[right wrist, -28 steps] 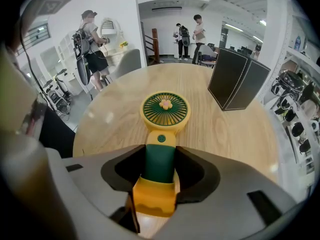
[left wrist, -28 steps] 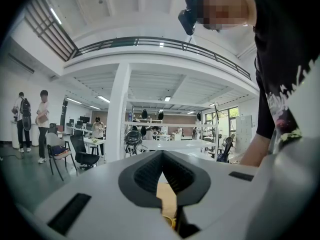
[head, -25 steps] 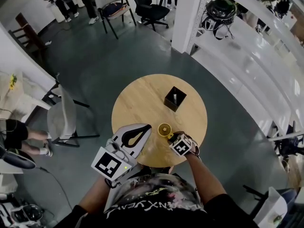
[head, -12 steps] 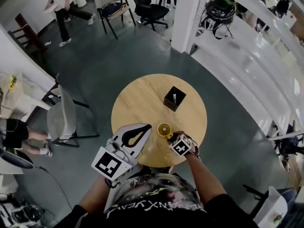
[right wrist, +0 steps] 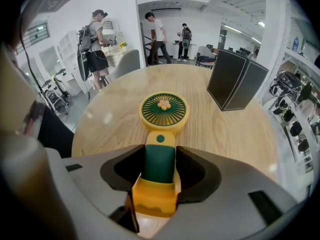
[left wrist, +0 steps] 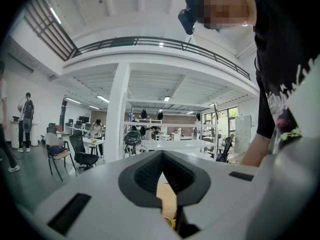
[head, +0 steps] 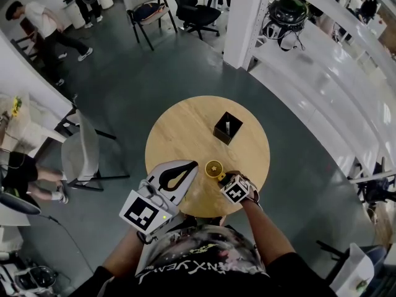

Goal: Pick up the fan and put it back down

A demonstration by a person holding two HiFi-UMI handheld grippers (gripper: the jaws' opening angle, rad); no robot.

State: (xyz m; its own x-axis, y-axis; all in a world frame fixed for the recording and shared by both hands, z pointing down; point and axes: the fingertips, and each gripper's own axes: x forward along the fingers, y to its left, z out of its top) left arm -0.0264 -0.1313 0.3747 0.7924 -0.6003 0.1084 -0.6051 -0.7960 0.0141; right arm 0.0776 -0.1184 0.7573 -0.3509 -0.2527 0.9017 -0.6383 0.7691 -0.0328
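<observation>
A small yellow-and-green hand fan (right wrist: 163,111) lies on the round wooden table (head: 185,129), its round grille away from me. My right gripper (right wrist: 160,160) points steeply down over the near table edge, and its dark pads press both sides of the fan's green handle. The head view shows the fan (head: 215,167) just ahead of the right gripper (head: 223,176). My left gripper (head: 190,167) hovers level to the fan's left, shut with nothing between its jaws. In the left gripper view the left gripper (left wrist: 161,156) has its jaw tips meeting.
A black open box (head: 228,128) stands on the table beyond the fan, and it also shows as the black box (right wrist: 235,79) at the right. A grey chair (head: 83,153) stands left of the table. A white pillar (head: 244,17) and shelving rise behind.
Both grippers and the fan have kept still. Only a person at the far left of the room has walked leftwards.
</observation>
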